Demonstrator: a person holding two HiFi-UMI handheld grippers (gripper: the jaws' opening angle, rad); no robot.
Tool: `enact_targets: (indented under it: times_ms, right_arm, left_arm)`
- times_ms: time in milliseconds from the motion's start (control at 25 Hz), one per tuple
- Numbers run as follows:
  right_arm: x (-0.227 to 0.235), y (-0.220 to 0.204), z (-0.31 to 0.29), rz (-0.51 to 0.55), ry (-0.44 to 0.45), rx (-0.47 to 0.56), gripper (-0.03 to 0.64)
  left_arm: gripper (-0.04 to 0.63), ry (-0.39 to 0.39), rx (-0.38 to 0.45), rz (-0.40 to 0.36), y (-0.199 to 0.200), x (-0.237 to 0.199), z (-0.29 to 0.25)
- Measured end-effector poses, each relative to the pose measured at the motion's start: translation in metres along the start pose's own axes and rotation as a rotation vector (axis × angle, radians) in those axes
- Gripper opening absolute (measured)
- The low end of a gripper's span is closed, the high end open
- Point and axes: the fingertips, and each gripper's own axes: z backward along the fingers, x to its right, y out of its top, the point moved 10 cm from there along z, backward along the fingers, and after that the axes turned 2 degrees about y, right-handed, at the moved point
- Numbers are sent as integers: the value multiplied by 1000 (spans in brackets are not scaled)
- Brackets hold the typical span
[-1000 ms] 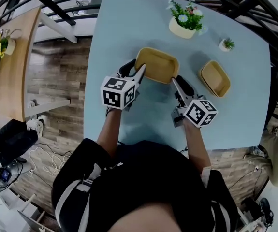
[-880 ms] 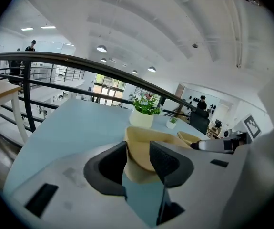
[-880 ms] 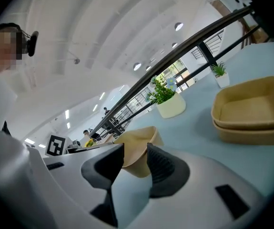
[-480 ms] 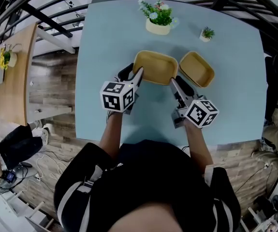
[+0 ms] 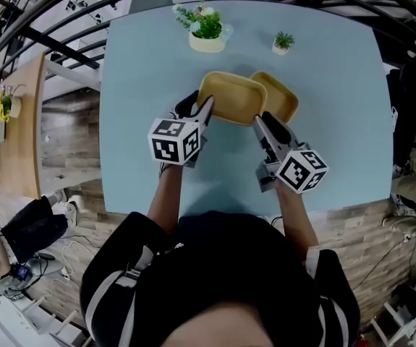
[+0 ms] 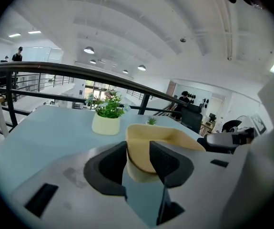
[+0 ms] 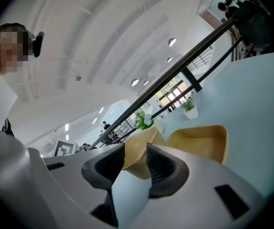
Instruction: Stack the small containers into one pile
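Observation:
Both grippers hold one tan rectangular container [image 5: 233, 97] off the blue table [image 5: 338, 143]. My left gripper [image 5: 206, 112] is shut on its left rim, and that rim sits between the dark pads [image 6: 167, 161] in the left gripper view. My right gripper [image 5: 260, 123] is shut on its near right corner [image 7: 139, 156]. A second tan container [image 5: 280, 98] lies on the table just to the right, its left edge hidden under the held one. In the right gripper view this second container [image 7: 198, 144] stands open and empty.
A cream pot of flowers [image 5: 206, 31] and a small potted plant [image 5: 283, 43] stand at the table's far side. A dark railing [image 6: 79, 73] runs behind the table. Wooden floor [image 5: 70, 143] lies to the left, below the table edge.
The held container has been carried to the right, from well apart from the second container to overlapping its left edge. Both grippers have kept their hold.

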Motion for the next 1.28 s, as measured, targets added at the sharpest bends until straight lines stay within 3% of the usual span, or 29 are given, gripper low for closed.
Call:
enact_targets:
  times_ms: [680, 1280]
  right_arm:
    - [51, 22, 55, -23, -55, 65, 140]
    - [73, 18, 58, -41, -117, 55, 135]
  left_arm:
    - [130, -60, -36, -112, 15, 66, -72]
    - [130, -90, -111, -155, 6, 71, -109]
